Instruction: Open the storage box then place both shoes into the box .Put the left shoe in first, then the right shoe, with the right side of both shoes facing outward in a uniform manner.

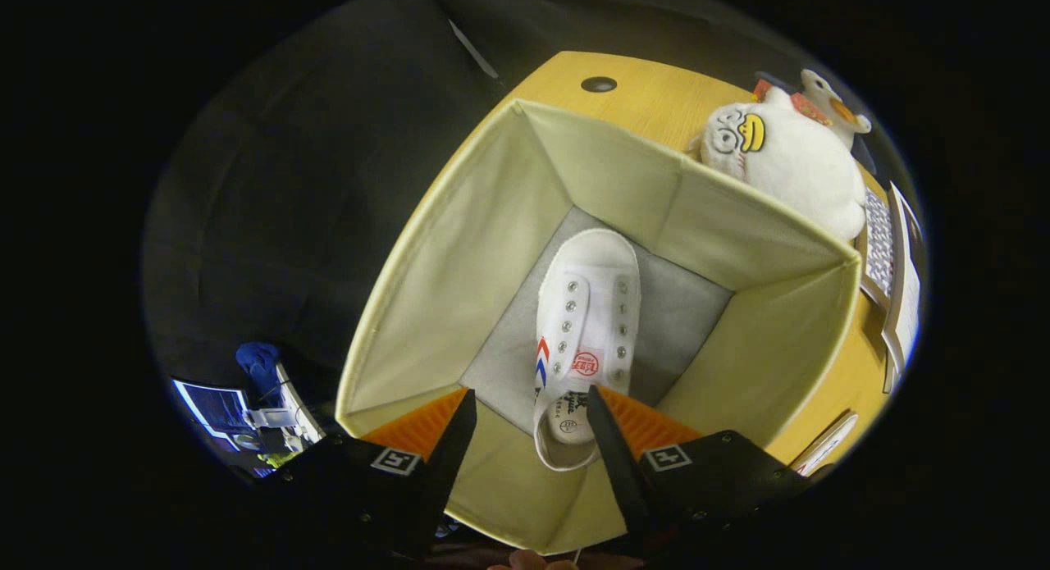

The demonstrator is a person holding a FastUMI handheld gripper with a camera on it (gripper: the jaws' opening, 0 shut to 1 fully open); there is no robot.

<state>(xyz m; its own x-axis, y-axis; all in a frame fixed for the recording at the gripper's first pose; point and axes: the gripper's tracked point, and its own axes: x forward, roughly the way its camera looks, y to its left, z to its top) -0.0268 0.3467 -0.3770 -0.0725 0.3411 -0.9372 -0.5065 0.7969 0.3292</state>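
One white canvas shoe [587, 324] is lying on the grey floor of the square, cream fabric storage box [459, 250] on the wooden table [648, 90], while the fingers [525, 410] are hovering spread apart above it, gripping nothing.

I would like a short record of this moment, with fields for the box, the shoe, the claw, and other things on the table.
box: open fabric storage box on the yellow table, seen from above
shoe: one white shoe lying on the box's grey floor, toe pointing away from the claw
claw: claw above the box, fingers apart, the shoe's heel showing between them; whether they touch it cannot be told
other things: white plush toy beside the box's far wall
second shoe: none inside the box yet
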